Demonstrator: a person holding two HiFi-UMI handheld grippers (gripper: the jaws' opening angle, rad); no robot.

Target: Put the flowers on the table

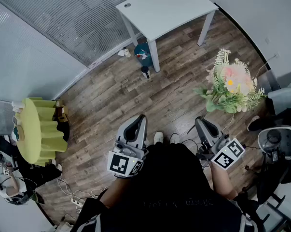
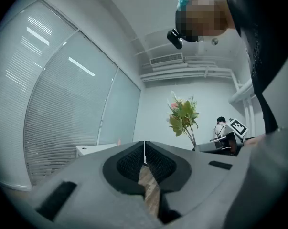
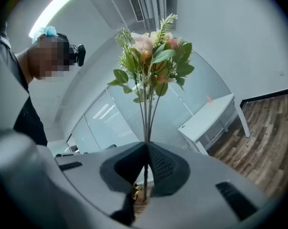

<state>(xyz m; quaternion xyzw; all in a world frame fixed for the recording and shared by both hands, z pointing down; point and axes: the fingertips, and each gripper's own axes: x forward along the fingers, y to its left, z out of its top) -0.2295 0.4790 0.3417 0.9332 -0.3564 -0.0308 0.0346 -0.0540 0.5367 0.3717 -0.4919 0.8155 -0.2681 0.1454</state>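
Note:
A bunch of flowers (image 1: 232, 83) with pink and cream blooms and green leaves is held up at the right, over the wood floor. My right gripper (image 1: 202, 123) is shut on its thin stems (image 3: 146, 123), and the blooms (image 3: 151, 56) rise straight above the jaws in the right gripper view. My left gripper (image 1: 140, 118) is shut with nothing in it, held close to my body. The white table (image 1: 164, 8) stands at the far side of the room, with a small orange thing at its back edge. The flowers (image 2: 183, 116) also show in the left gripper view.
A blue bin (image 1: 143, 53) and a small bottle (image 1: 145, 71) stand by the table's leg. A round table with a yellow-green cloth (image 1: 36, 129) is at the left. Cables (image 1: 70, 192) lie on the floor. A chair (image 1: 278, 144) and a person's foot (image 1: 256, 123) are at the right.

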